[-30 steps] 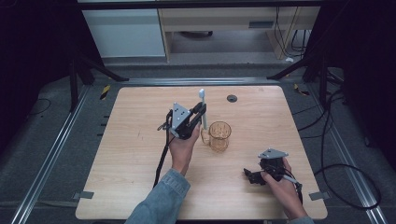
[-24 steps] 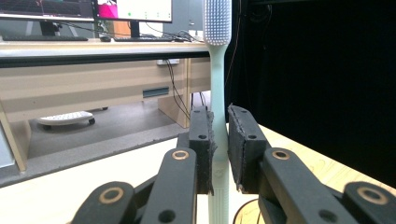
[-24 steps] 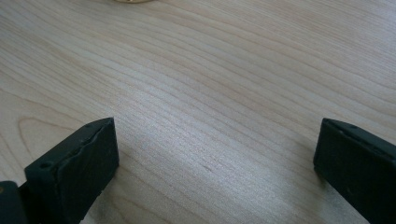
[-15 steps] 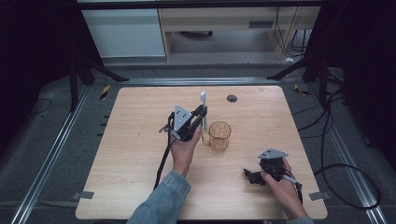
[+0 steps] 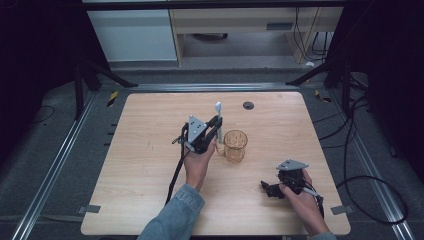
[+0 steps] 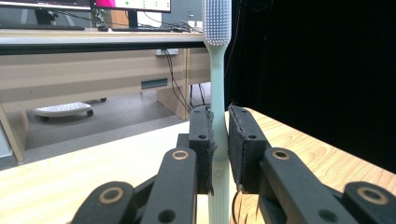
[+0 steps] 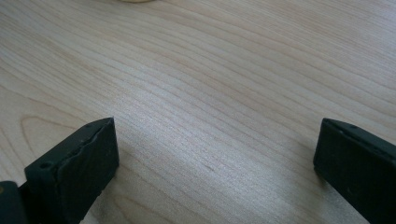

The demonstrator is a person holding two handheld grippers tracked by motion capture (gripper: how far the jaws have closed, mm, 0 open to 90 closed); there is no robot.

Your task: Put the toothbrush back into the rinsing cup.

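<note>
Toothbrush (image 6: 217, 93): pale green, upright, bristled

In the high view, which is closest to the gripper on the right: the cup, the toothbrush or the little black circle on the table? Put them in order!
Counting from the right gripper:
1. The cup, up and to its left, mid-table.
2. The toothbrush, just left of the cup, held upright by the left gripper.
3. The black circle, near the table's far edge.

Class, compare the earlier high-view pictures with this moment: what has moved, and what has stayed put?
Little has changed. The left claw still grips the toothbrush upright, just left of the cup; any shift toward the cup is too slight to tell. The right claw stays open, low over the table near its front right corner. The cup has not moved.
</note>
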